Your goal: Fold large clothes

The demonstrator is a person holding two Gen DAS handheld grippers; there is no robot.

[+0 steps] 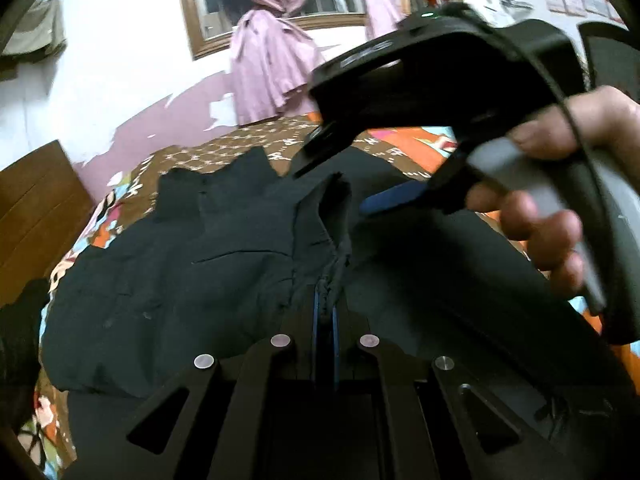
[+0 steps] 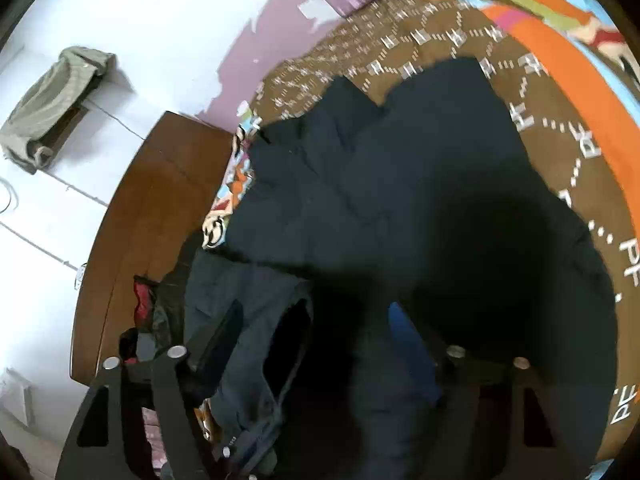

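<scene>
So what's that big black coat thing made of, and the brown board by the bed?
The black garment looks like soft, matte padded fabric: it puckers and creases, with stitched seams. The brown board looks like smooth polished wood, since it shows a faint sheen and grain, though it could be veneer.

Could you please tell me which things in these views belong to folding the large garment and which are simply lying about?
Part of the job:
- dark jacket, spread on the patterned bedspread
- left gripper, shut on a ridge of its fabric
- right gripper, jaws apart above it

Lying about:
- pink curtain
- wooden headboard
- olive cloth
- clothes pile
</scene>
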